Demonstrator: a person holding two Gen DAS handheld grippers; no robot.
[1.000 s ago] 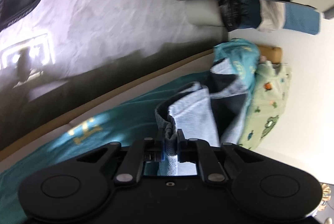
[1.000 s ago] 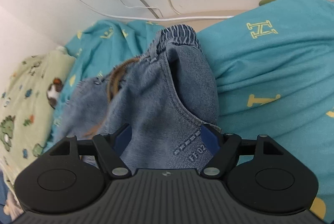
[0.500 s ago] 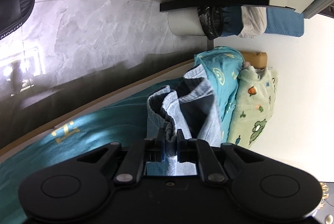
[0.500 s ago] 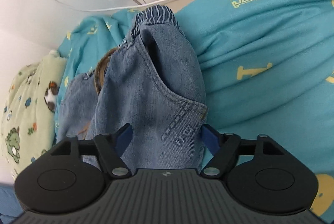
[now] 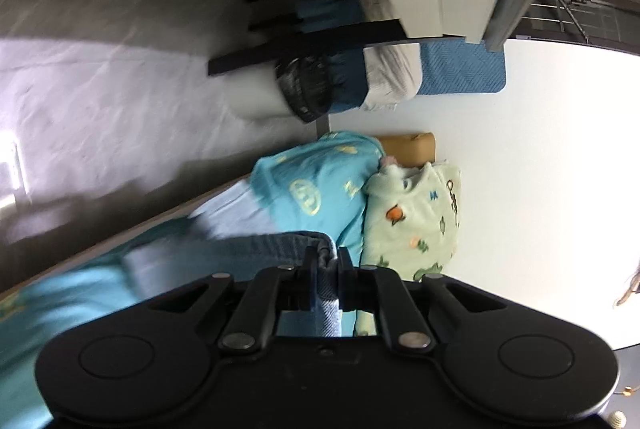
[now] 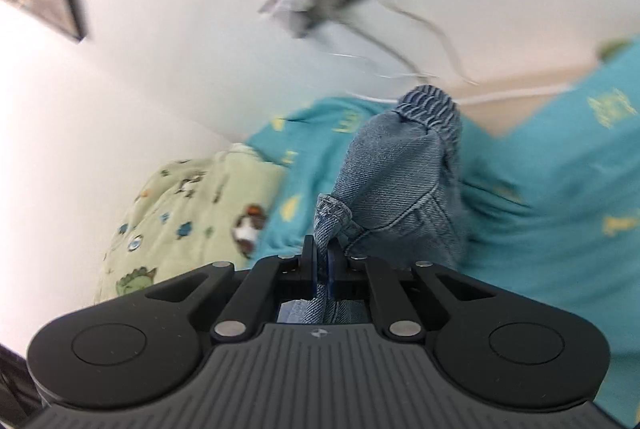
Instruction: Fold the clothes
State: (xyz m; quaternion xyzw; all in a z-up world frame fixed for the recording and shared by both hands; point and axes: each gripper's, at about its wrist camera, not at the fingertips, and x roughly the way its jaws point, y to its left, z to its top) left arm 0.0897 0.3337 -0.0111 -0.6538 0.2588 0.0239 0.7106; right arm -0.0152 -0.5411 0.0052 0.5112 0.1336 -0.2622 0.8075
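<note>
The small pair of blue denim jeans (image 6: pixel 404 169) is held by both tools above the teal bedsheet with yellow lettering (image 6: pixel 560 197) — the right gripper (image 6: pixel 323 257) has just closed its jaws and now pinches a bunched fold of denim, while the left gripper (image 5: pixel 325 265) is clamped narrow on another edge of the cloth; a pale green pillow printed with cartoon animals (image 6: pixel 188 213) lies just beside the jeans, against the white wall
</note>
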